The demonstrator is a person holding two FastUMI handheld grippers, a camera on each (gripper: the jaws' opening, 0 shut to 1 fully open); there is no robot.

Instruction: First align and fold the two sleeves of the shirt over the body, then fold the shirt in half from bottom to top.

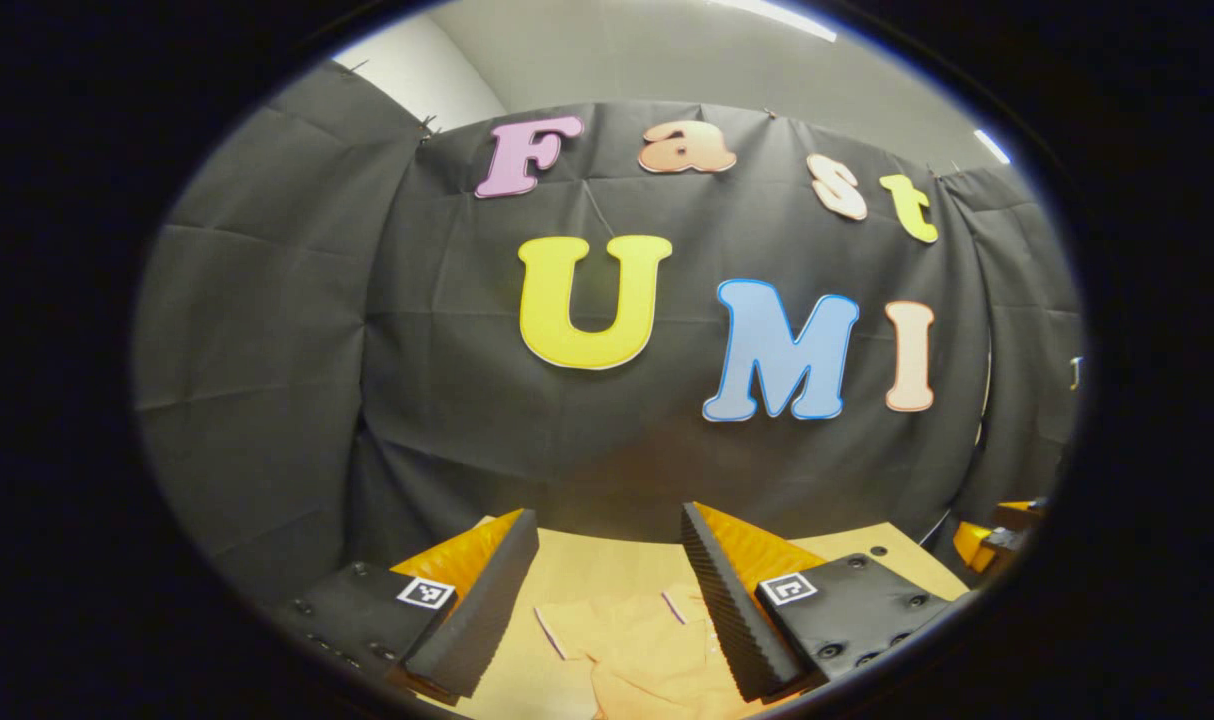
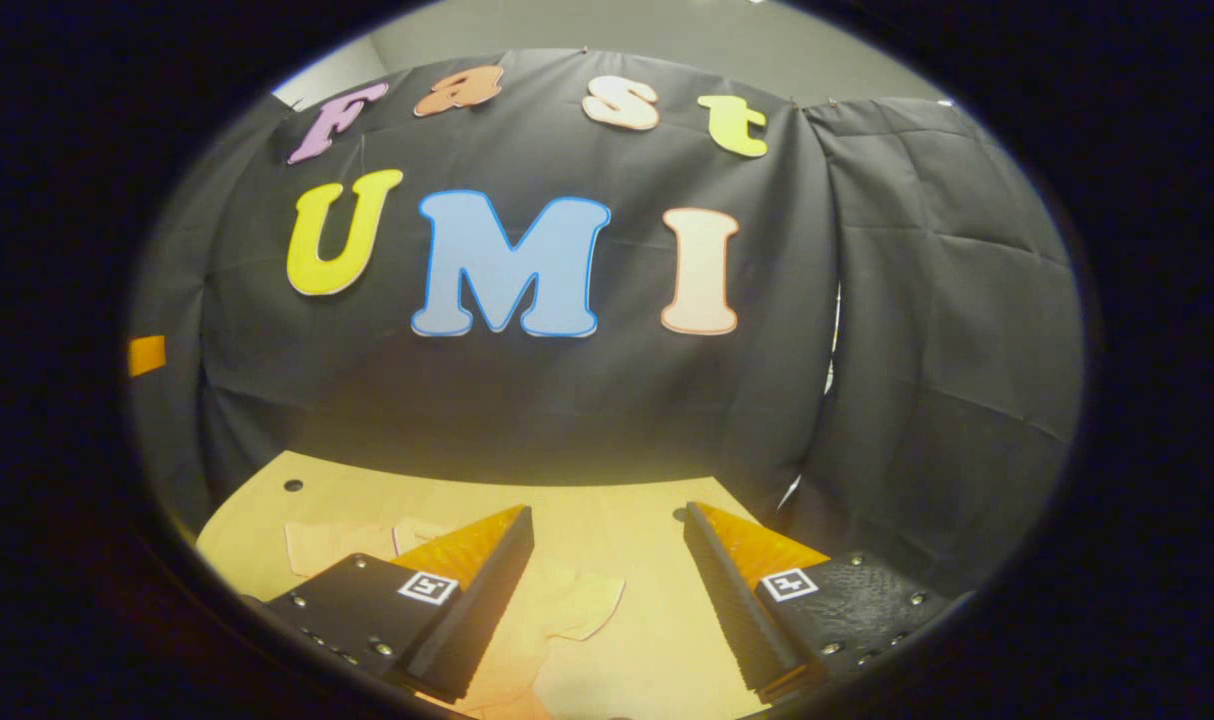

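- Left gripper [image 1: 607,590]: jaws stand wide apart, nothing between them; it hangs above the table [image 1: 607,560], released and clear of the cloth.
- Right gripper [image 2: 607,590]: likewise spread and empty, held above the table, touching nothing.
- Shirt [image 1: 647,650]: a pale orange garment lying flat on the light wooden table. In the left gripper view it sits below and between that gripper's fingers, running off the near edge of the table as seen. In the right gripper view it lies toward the near-left part of the table, with a rounded flap of cloth between the fingers.
- Judgement on progress: no fold can be confirmed; the sleeve step appears not yet begun, or at most barely started.
- Judgement on method: each gripper should come down on a sleeve end near the cuff, pinch a single layer, lift low, and carry it across the body so both sleeves land level with each other; dragging would rumple the body beneath.
- Far edge of the table: bare wood with a small dark hole [image 2: 293,485] toward the far-left corner, in the right gripper view.
- Hard to make out: which flap is sleeve, collar or hem cannot be told; most of the shirt is cut off below both views or masked by the fingers.
- An orange-and-black object [image 1: 997,535] at the right edge of the left gripper view is likely the other gripper, too cropped to confirm.
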